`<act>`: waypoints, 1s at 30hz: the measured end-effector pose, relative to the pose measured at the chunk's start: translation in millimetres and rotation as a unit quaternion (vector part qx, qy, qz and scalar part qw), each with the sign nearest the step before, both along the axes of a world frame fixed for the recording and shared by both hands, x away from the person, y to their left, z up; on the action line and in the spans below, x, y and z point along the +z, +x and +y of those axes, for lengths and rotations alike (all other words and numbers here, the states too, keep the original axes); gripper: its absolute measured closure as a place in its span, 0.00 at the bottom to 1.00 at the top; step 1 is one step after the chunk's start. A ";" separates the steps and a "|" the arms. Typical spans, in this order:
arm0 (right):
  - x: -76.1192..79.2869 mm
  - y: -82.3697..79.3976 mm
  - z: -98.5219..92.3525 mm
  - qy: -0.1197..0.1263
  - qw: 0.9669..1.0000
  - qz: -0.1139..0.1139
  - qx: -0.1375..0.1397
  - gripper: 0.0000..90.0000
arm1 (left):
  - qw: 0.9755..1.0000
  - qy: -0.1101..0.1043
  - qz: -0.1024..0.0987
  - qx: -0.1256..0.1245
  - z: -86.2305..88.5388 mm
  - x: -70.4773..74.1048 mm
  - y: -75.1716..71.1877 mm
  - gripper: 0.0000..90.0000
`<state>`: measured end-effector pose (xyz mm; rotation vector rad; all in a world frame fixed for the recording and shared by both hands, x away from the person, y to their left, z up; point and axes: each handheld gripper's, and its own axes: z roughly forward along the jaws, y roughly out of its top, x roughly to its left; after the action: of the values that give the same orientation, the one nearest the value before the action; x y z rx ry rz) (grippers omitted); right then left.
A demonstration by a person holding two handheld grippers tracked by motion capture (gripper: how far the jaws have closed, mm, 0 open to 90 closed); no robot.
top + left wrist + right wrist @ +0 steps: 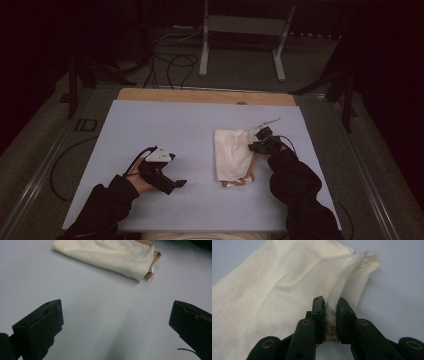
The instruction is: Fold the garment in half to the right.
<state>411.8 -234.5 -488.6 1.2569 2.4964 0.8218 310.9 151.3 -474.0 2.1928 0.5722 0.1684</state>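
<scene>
While pinched on the cream cloth's (287,290) hem at its three-o'clock edge, right gripper (331,312): clamped thinly, liable to slip on lifting. Left gripper (115,322): jaws apart, empty, at cloth's eight o'clock on blue mat (165,125)

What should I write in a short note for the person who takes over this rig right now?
Right gripper: shut on the hem of the cream cloth; fingers pinch its stitched edge.
Left gripper: open, holding nothing, apart from the cloth, low over the pale mat.
Cloth: lies folded on the mat's right half, a tan strip showing under its near end.
Done: edge is gripped.
Left: probably lift or fold the cloth; the left gripper likely takes another edge.
</scene>
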 end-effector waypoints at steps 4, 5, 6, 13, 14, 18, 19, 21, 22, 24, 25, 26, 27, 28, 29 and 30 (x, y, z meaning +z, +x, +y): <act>-5.0 -0.8 -5.7 0.005 1.000 0.015 -0.014 0.86 | 1.000 -0.015 -0.002 0.018 11.5 -5.0 -3.1 0.00; -6.4 -1.0 -6.5 0.003 1.000 0.019 -0.014 0.86 | 1.000 -0.017 -0.001 0.021 14.6 -6.2 -3.9 0.00; -8.2 -1.3 -7.6 0.001 1.000 0.023 -0.018 0.86 | 0.999 -0.021 0.000 0.024 17.7 -7.4 -4.7 0.00; -16.4 -2.2 -20.4 0.011 0.999 0.038 -0.033 0.82 | 0.999 -0.031 0.000 0.041 36.5 -17.9 -13.3 0.00; -16.3 -2.3 -21.0 0.012 0.999 0.038 -0.032 0.82 | 0.998 -0.034 0.000 0.044 38.7 -19.3 -14.7 0.00; -11.4 -1.2 -21.5 0.006 0.999 0.036 -0.026 0.77 | 0.998 -0.027 -0.008 0.060 47.0 -23.7 -22.4 0.00; -7.8 -0.5 -21.6 0.010 0.999 0.032 -0.025 0.75 | 0.998 -0.026 -0.008 0.062 48.8 -24.9 -24.3 0.00; 3.5 5.0 -22.7 0.021 0.999 0.016 -0.027 0.71 | 0.997 -0.025 -0.009 0.066 52.9 -27.5 -29.2 0.00; 8.3 8.3 -22.6 0.025 0.999 0.008 -0.028 0.70 | 0.997 -0.025 -0.010 0.066 54.3 -28.0 -31.2 0.00; 17.1 16.2 -21.4 0.031 0.999 -0.002 -0.032 0.66 | 0.998 -0.028 -0.014 0.063 57.0 -28.1 -34.9 0.00; 20.3 21.1 -20.7 0.039 0.999 -0.005 -0.033 0.65 | 0.998 -0.032 -0.017 0.060 58.1 -28.0 -36.3 0.00; 22.6 26.1 -19.7 0.047 0.998 -0.005 -0.036 0.64 | 0.998 -0.036 -0.019 0.058 59.2 -28.1 -36.9 0.00; 23.7 31.5 -18.3 0.053 0.998 -0.004 -0.038 0.61 | 0.997 -0.040 -0.019 0.058 59.5 -28.5 -36.8 0.00; 24.1 36.5 -16.4 0.055 0.998 -0.002 -0.041 0.58 | 0.997 -0.041 -0.018 0.058 59.7 -28.8 -36.3 0.00; 23.8 41.4 -14.6 0.058 0.997 -0.003 -0.042 0.56 | 0.997 -0.039 -0.018 0.058 59.7 -29.2 -35.4 0.00; 22.7 45.7 -12.5 0.063 0.997 -0.001 -0.044 0.57 | 0.997 -0.037 -0.020 0.059 59.8 -29.7 -34.9 0.00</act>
<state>457.5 -247.1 -465.8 1.3949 2.4010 0.9724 276.0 211.1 -503.7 2.0810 0.6765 0.2491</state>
